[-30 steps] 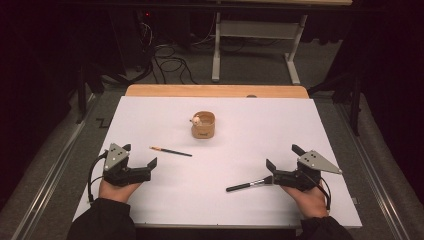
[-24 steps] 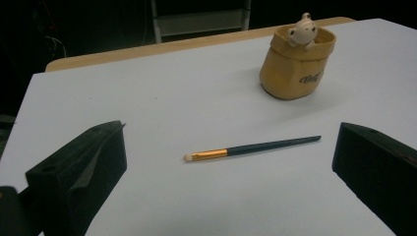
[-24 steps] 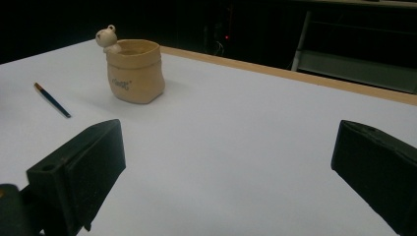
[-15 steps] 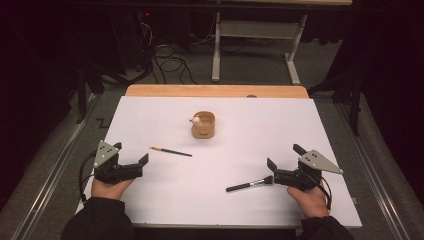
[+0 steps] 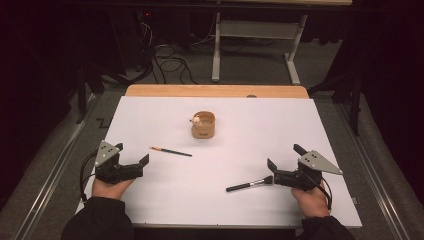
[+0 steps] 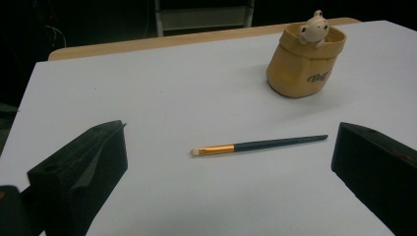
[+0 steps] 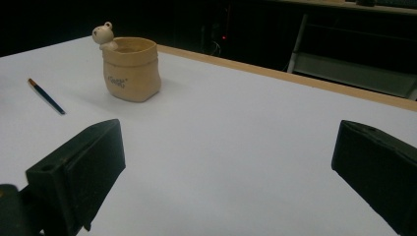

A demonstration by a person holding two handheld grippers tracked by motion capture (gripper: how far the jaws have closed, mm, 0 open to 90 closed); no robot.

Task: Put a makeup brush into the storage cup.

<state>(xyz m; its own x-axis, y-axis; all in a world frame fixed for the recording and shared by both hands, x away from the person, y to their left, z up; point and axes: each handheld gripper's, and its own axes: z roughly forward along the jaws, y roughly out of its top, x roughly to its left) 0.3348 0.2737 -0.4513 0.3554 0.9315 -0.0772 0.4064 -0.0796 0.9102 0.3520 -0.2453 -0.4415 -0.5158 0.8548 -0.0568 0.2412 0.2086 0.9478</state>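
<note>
A thin dark-handled brush [image 5: 170, 151] with a gold ferrule lies flat on the white table [image 5: 240, 145], just right of my left gripper [image 5: 132, 153]. That gripper is open, and its own view shows the brush [image 6: 255, 145] lying ahead between the jaws, untouched. A tan sack-shaped pot [image 5: 203, 125] with a small bear figure on its rim stands at mid-table. A thicker black brush [image 5: 247, 185] lies left of my right gripper [image 5: 284, 156], one end close to the near jaw. The right gripper is open and holds nothing; its view faces the pot [image 7: 132, 69].
A bare wooden strip [image 5: 215, 90] runs along the table's far edge. Beyond it are a white table frame [image 5: 252, 45] and cables [image 5: 170, 60] on the dark floor. A metal rail [image 5: 45, 175] borders the table's left side.
My left gripper has drawn back a little to the left, away from the thin brush. The right gripper, both brushes and the pot have not moved.
</note>
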